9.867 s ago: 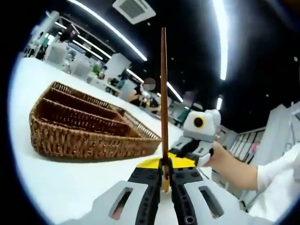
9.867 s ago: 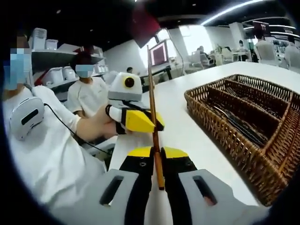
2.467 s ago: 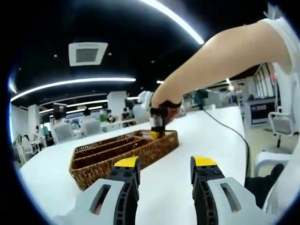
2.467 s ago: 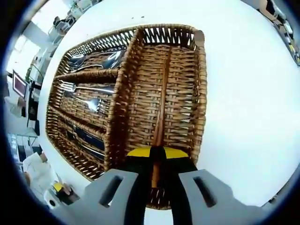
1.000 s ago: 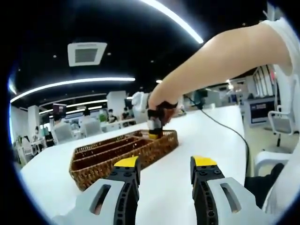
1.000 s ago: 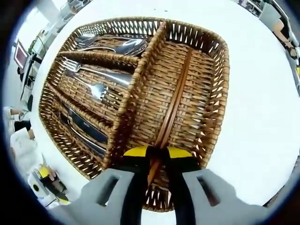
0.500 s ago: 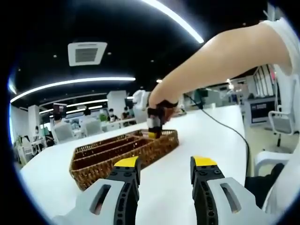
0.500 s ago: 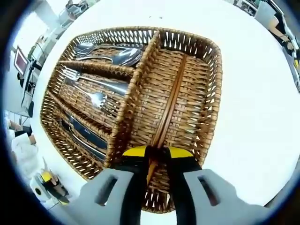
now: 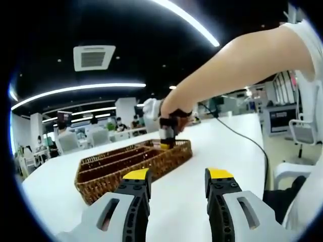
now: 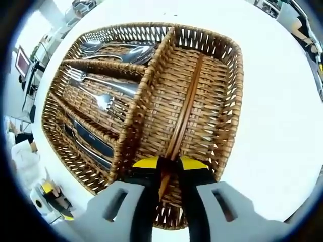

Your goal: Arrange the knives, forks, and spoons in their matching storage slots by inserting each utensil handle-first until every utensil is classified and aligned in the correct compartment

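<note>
The right gripper (image 10: 168,174) is clamped on the near end of a brown wooden chopstick (image 10: 186,108), which lies lengthwise in the wide end compartment of the wicker cutlery basket (image 10: 229,116); forks (image 10: 103,93), spoons (image 10: 123,50) and dark-handled knives (image 10: 93,143) fill the three side slots. The left gripper (image 9: 174,181) hangs well back over the white table (image 9: 227,146), jaws spread with nothing between them. Releasing while the stick is tilted could leave it skewed or propped on the rim, and a dragged lift may shift the light basket.
</note>
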The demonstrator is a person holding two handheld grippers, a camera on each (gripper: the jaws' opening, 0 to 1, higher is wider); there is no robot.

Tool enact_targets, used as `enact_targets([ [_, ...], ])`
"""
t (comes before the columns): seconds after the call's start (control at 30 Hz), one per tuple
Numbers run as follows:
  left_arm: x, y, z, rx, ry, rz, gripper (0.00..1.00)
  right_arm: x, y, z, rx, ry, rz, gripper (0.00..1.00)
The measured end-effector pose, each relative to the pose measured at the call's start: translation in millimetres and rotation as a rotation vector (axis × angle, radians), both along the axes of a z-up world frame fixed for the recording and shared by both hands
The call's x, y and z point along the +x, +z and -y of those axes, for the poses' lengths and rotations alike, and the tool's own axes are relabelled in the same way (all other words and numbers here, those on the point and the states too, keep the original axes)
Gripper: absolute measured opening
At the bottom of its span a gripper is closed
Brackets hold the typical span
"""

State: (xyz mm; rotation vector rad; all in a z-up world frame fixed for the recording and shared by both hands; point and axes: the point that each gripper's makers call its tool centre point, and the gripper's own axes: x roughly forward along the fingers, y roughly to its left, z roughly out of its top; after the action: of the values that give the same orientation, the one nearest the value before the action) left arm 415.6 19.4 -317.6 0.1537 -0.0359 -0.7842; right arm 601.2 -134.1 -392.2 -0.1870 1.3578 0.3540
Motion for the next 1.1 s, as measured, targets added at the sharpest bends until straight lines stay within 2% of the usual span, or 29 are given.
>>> enact_targets([
  [0.17,0.0,1.1,-1.0,0.000,0.002,0.002,0.42,-2.4,0.7,-0.9,-0.005,0.010,-0.008,0.13],
  [0.7,3.5,-3.2,-6.9,0.050,0.043,-0.092,0.48,-6.8,2.6,2.3,-0.016,0.019,-0.024,0.14],
  [1.1,2.1,3.0,-9.4,0.063,0.051,-0.105,0.52,-9.3,-0.7,2.6,-0.015,0.015,-0.034,0.13],
])
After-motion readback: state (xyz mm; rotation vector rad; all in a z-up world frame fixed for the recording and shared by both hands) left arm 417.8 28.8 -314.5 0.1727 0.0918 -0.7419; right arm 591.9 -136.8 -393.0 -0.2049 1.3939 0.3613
